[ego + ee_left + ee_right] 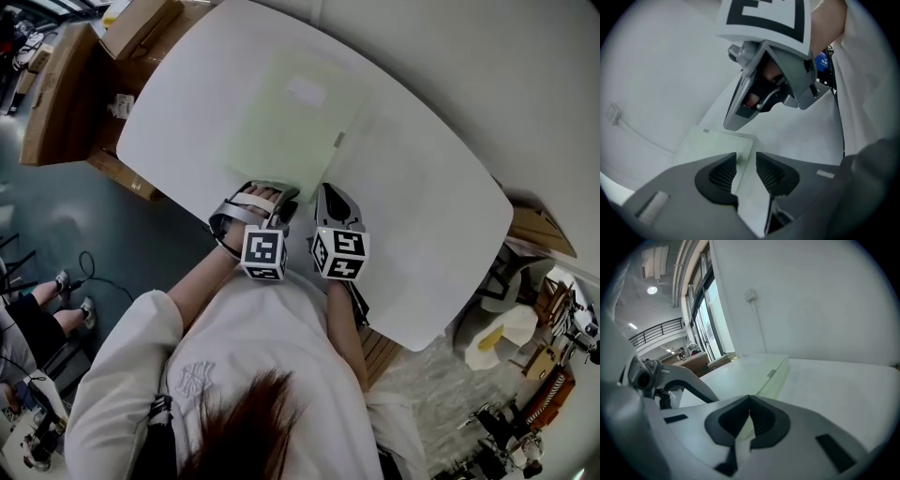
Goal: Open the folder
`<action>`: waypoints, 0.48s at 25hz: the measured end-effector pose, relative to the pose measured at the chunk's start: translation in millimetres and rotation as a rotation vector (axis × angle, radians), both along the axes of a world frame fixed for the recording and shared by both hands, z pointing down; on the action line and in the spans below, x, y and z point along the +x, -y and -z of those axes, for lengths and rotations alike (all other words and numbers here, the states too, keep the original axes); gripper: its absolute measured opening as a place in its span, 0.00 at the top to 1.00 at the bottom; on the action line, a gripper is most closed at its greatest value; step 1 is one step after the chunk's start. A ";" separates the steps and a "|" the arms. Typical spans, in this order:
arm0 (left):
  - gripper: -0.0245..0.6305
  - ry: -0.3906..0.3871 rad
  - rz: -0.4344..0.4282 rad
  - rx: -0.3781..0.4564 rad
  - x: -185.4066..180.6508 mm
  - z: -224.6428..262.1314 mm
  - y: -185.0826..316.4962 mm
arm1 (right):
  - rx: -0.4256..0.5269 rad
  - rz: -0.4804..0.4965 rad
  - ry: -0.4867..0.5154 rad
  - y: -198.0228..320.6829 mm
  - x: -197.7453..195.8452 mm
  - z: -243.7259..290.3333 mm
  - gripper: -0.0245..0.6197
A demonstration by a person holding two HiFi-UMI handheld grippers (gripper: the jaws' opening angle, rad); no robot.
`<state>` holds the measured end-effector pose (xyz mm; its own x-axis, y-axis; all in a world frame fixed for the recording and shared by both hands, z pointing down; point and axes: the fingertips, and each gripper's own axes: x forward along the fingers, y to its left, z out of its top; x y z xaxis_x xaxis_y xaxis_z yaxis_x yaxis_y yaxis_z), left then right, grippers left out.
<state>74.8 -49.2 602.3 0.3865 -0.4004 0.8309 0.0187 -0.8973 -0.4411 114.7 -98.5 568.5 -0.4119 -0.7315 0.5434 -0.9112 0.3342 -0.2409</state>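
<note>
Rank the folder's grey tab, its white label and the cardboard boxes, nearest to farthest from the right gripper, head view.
1. Grey tab, on the folder's right edge, just ahead of the right gripper.
2. White label, farther up the folder.
3. Cardboard boxes, off the table, upper left.

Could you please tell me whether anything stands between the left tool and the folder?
Nothing visible does. The left tool stands open directly over a corner of the folder; the right tool, beside it, is closed on the folder's edge.
</note>
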 end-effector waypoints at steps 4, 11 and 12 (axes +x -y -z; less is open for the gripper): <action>0.78 0.039 -0.024 0.076 0.1 -0.2 9.3 | -0.005 -0.004 -0.008 -0.7 3.9 -0.8 0.95; 0.77 -0.011 0.009 0.075 3.4 14.7 13.6 | -0.018 0.004 -0.018 -7.7 4.2 -4.0 0.95; 0.77 -0.023 0.014 0.080 3.9 18.4 13.9 | -0.020 0.010 -0.021 -8.6 3.3 -4.6 0.95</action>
<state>78.7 -63.1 583.9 0.3989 -0.4710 0.7868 -0.0050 -0.8591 -0.5118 118.0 -90.0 573.0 -0.4074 -0.7163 0.5665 -0.9128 0.3386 -0.2282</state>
